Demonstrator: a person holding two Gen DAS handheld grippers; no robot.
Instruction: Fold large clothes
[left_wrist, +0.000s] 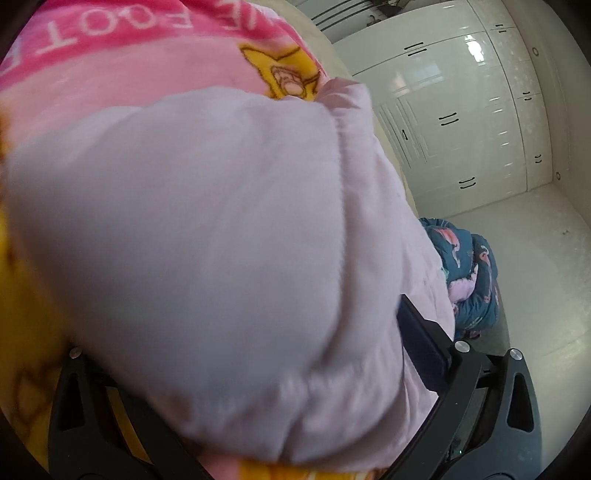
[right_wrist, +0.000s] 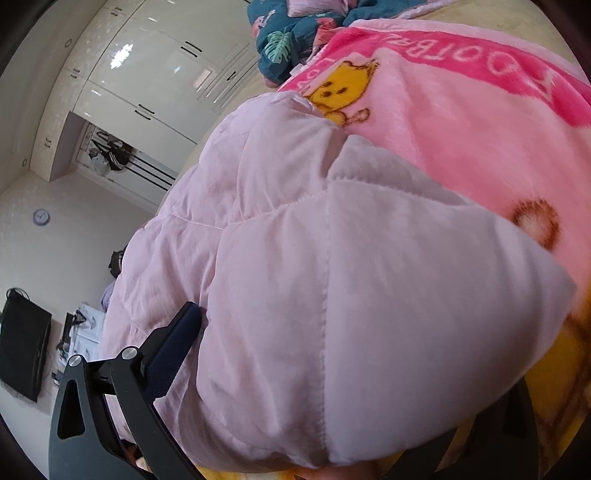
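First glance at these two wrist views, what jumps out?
A pale pink quilted garment fills both views, bulging between each gripper's fingers and hiding the fingertips. Behind it lies a bright pink fleece blanket with yellow cartoon figures. Glossy white wardrobe doors stand beyond, with a dark teal printed bundle nearby.

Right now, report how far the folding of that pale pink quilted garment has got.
Done: nothing looks finished; no flat, folded stack shows. In hand: the pale pink quilted garment bulges over both tools, the left tool and right tool, above the pink cartoon blanket. Left: laying it flat and folding it; the dark blue printed bundle also sits crumpled.
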